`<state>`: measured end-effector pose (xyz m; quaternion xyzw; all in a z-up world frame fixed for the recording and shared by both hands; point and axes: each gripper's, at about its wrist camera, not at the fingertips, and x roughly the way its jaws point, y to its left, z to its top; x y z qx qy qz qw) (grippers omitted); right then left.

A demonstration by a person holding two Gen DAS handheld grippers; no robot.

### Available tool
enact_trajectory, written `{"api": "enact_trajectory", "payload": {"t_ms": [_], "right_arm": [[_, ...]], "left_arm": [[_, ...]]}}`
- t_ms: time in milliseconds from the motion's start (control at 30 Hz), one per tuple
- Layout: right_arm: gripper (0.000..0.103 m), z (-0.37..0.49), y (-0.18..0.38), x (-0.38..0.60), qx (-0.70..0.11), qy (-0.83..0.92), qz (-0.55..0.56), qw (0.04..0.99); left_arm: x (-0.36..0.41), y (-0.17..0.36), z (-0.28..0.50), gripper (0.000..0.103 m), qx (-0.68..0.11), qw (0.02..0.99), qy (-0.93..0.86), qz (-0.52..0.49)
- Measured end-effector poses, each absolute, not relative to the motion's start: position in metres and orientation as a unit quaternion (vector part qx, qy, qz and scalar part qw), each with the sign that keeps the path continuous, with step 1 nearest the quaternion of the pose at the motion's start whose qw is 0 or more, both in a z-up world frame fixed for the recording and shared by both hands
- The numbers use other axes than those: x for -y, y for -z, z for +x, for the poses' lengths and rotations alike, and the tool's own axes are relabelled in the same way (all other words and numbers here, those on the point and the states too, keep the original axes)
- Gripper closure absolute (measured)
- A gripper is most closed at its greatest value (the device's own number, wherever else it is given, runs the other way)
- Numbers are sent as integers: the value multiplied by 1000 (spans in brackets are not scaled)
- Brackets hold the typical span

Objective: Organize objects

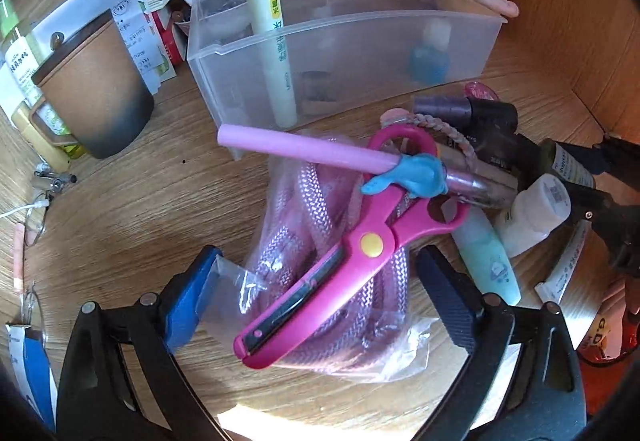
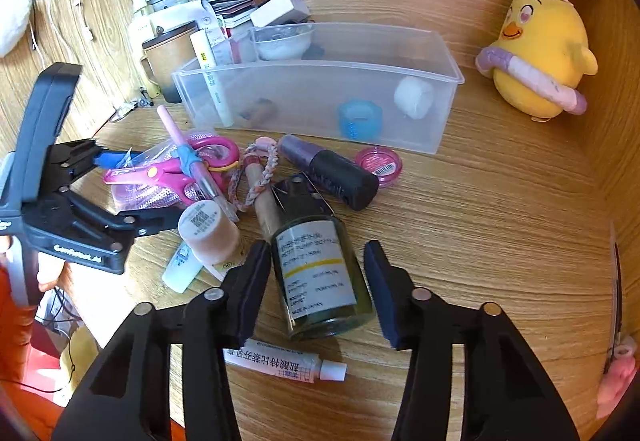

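I'm working the right gripper (image 2: pixel 318 291) around the green glass bottle (image 2: pixel 320 273) lying on the desk; left pad is touching the glass, right pad is standing just clear, so not pinching yet. I'm keeping the squeeze centred on the label so round glass isn't rolling out. Left gripper (image 1: pixel 316 301) is hanging spread over the pink scissors (image 1: pixel 344 253) on the bagged rope (image 1: pixel 320 241). I'm aiming both for the clear bin (image 2: pixel 316 97) behind.
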<state>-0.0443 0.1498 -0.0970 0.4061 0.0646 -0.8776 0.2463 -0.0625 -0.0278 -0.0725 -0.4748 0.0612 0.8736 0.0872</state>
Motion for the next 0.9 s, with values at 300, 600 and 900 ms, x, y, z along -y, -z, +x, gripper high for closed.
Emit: {"api": "enact_trajectory", "payload": {"t_ms": [300, 600, 900], "right_arm": [[64, -48, 96, -152, -58, 881, 404, 240], [64, -51, 84, -159, -44, 890, 388, 235], [64, -52, 76, -159, -35, 894, 376, 243]], "left_arm": [[45, 67, -47, 37, -18, 67, -883, -464], [54, 39, -31, 45, -12, 37, -903, -429], [44, 33, -29, 83, -47, 49, -899, -432]]}}
